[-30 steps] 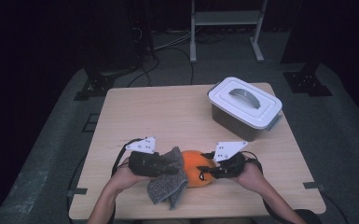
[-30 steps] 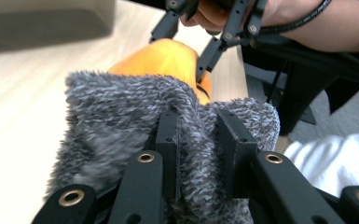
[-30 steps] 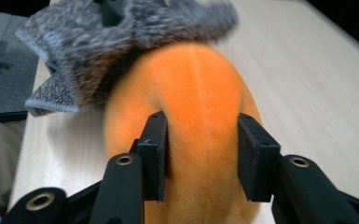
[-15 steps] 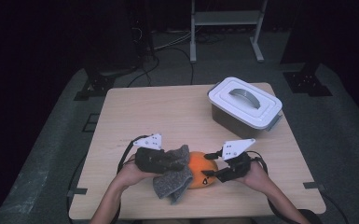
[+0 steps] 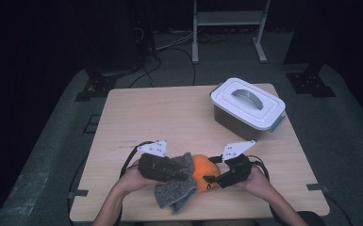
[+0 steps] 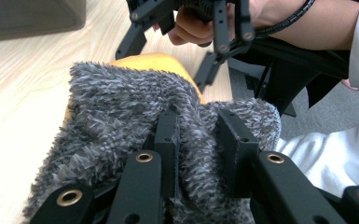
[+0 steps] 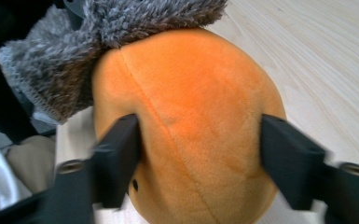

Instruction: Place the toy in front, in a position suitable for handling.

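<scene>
lower centre of the high view: an orange plush toy (image 5: pixel 203 170) lies on the table (image 5: pixel 169 117), half draped by a grey fuzzy cloth (image 5: pixel 177 186). the left gripper (image 5: pixel 169 170) is pinched tight on a fold of the cloth. the right gripper (image 5: pixel 213 179) has just been opening; in the right gripper view its jaws straddle the toy, and whether they still press it cannot be told. judged stage: early to middle, the cloth not yet fully round or off the toy. the lidded white box (image 5: pixel 247 108) at upper right stands untouched.
</scene>
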The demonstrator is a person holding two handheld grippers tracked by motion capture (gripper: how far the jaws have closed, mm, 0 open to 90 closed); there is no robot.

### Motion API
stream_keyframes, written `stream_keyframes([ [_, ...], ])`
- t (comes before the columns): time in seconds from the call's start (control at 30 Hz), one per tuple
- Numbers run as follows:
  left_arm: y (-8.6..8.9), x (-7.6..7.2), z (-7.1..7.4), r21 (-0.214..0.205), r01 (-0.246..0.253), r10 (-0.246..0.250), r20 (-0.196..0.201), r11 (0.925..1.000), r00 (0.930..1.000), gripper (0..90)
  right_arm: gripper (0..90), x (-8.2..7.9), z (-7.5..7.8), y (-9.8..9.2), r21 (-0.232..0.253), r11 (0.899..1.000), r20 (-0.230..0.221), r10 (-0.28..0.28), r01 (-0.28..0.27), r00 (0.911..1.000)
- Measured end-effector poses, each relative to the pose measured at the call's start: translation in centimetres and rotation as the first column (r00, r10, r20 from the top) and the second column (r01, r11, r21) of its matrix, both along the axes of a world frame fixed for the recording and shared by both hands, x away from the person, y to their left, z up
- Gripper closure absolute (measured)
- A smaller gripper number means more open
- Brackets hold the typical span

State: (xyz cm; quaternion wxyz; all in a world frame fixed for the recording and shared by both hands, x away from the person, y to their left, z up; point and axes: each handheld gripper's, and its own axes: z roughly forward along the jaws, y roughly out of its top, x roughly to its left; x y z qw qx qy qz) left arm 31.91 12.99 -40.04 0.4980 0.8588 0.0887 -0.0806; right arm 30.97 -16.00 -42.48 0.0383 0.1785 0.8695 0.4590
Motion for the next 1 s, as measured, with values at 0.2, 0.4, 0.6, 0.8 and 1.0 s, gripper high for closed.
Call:
stream_keyframes([
  [0.2, 1.0, 0.6, 1.2, -0.016, -0.038, 0.039, 0.030, 0.9991, 0.9988, 71.9, 57.7, 0.2, 1.0, 0.4, 0.048, 0.999, 0.107, -0.010, 0.005, 0.9942],
  [0.4, 1.0, 0.7, 2.4, -0.018, -0.050, 0.051, 0.071, 0.9986, 0.9962, 71.9, 56.3, 0.8, 2.2, 1.4, 0.015, 0.999, 0.227, 0.046, -0.050, 0.9728],
  [0.6, 0.7, 0.5, 1.1, 0.003, -0.050, 0.049, 0.066, 0.9988, 0.9966, 71.9, 54.1, 0.4, 0.4, 0.8, -0.006, 0.997, 0.217, 0.070, -0.071, 0.9736],
  [0.8, 2.5, 0.5, 0.1, 0.037, -0.105, 0.103, 0.062, 0.9938, 0.9927, 71.8, 52.0, 0.2, -0.3, -0.9, 0.007, 0.999, 0.167, 0.033, -0.034, 0.9855],
  [1.0, 3.0, 0.6, -0.3, 0.024, -0.119, 0.118, 0.044, 0.9926, 0.9920, 71.8, 50.4, 0.1, -0.3, -0.4, 0.015, 1.000, 0.176, 0.020, -0.023, 0.9842],
])
